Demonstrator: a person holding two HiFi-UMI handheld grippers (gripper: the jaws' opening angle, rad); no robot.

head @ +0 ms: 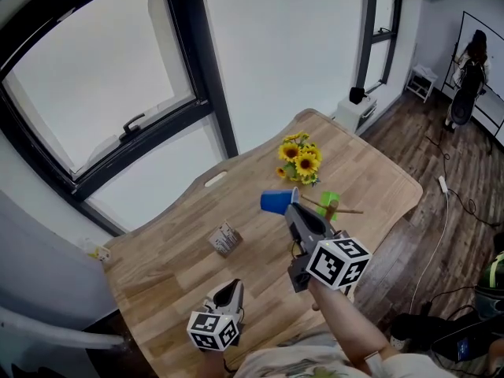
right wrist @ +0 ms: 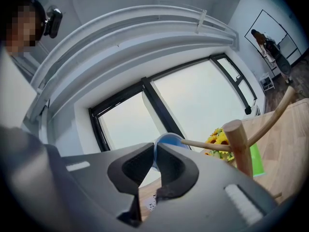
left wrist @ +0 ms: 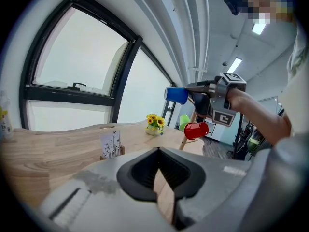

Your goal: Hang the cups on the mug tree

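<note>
My right gripper [head: 293, 206] [right wrist: 155, 151] is shut on the rim of a blue cup [head: 274, 202] [right wrist: 166, 140] and holds it on its side in the air beside the wooden mug tree [head: 334, 209] [right wrist: 238, 148]. One thin peg [right wrist: 200, 143] of the tree reaches to the blue cup. A green cup [head: 330, 200] [right wrist: 256, 160] hangs on the tree's far side, and a red cup [left wrist: 196, 130] hangs lower down. The left gripper view shows the blue cup [left wrist: 176, 95] in the right gripper [left wrist: 192, 92]. My left gripper [head: 231, 290] [left wrist: 157, 151] is shut and empty, low over the table's near side.
A pot of sunflowers [head: 300, 159] stands behind the mug tree. A small card holder [head: 224, 239] sits left of centre on the wooden table [head: 157, 266], and a white oval piece [head: 215, 179] lies near the far edge. A large window [head: 102, 77] is behind.
</note>
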